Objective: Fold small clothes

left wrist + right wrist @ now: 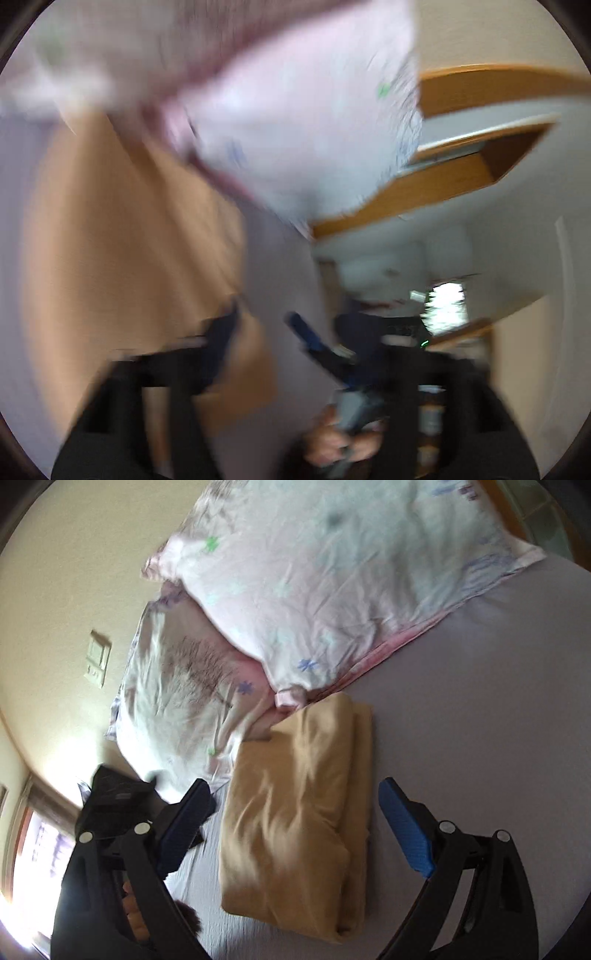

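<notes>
Right gripper [295, 834] hangs over the bed sheet [480, 701] with its blue-padded fingers [404, 829] spread wide and holding nothing. Between and just beyond them lies the folded tan garment [295, 812], a neat stack resting flat on the sheet, its far end touching the floral pillow [314, 572] and the rumpled floral cover [177, 701] beside it. On the cream wall [55, 590] beyond the bed's far edge sits a switch plate [96, 659]. Heavy blur smears the left wrist view: the left gripper [260, 334] shows dark fingers that appear apart, but I cannot tell its state for sure. Tan cloth is a streak there, with the pillow above and wooden trim [443, 184] to the right.
</notes>
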`<state>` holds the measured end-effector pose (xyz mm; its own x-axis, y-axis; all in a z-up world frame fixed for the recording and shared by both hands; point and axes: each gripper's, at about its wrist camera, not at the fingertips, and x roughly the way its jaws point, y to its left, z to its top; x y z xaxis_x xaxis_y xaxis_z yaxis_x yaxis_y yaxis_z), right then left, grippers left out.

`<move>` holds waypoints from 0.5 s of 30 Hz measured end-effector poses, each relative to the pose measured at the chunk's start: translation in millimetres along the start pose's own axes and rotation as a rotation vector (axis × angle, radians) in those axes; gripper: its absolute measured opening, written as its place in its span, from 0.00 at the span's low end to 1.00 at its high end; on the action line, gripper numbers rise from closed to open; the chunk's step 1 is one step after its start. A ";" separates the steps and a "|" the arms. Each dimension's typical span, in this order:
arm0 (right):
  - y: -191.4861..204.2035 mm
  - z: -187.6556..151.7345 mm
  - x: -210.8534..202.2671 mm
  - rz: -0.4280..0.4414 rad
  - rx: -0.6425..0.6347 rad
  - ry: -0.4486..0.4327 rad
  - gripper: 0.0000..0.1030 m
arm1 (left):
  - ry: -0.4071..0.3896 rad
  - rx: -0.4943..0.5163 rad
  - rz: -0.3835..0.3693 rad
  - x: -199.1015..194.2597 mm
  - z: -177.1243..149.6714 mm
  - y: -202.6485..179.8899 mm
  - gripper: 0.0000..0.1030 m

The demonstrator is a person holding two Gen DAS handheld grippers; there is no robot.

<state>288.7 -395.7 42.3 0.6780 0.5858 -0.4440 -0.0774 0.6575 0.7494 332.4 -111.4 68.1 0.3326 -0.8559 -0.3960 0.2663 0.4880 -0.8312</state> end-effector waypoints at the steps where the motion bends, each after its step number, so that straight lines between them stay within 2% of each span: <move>1: 2.0 0.6 6.7 -0.012 -0.015 0.019 0.87 | -0.023 0.050 0.052 -15.1 -2.1 -1.2 0.70; 2: 4.7 2.5 17.2 -0.039 -0.032 0.043 0.85 | -0.027 0.111 0.128 -29.1 -6.9 -1.7 0.70; 4: 7.5 5.0 38.5 -0.097 -0.046 0.089 0.83 | -0.028 0.167 0.240 -40.2 -17.7 2.0 0.70; 6: 9.8 5.4 57.4 -0.166 -0.051 0.132 0.82 | -0.029 0.170 0.309 -49.1 -19.8 15.9 0.70; 8: 6.8 2.9 70.5 -0.187 -0.031 0.184 0.82 | -0.019 0.138 0.362 -48.7 -15.7 35.2 0.70; 9: 4.2 0.9 73.4 -0.197 -0.019 0.201 0.83 | 0.013 0.101 0.385 -49.1 -13.1 52.9 0.70; 12: -7.3 -3.4 78.6 -0.222 0.013 0.241 0.83 | 0.110 -0.005 0.383 -28.1 -7.9 87.4 0.70; 15: -17.3 -4.4 75.1 -0.147 0.048 0.239 0.84 | 0.103 -0.024 0.301 -18.9 -7.0 92.3 0.70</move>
<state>337.8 -361.0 -6.1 0.4869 0.5847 -0.6489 0.0480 0.7239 0.6883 344.3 -51.4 -3.9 0.2995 -0.6867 -0.6623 0.1478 0.7192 -0.6789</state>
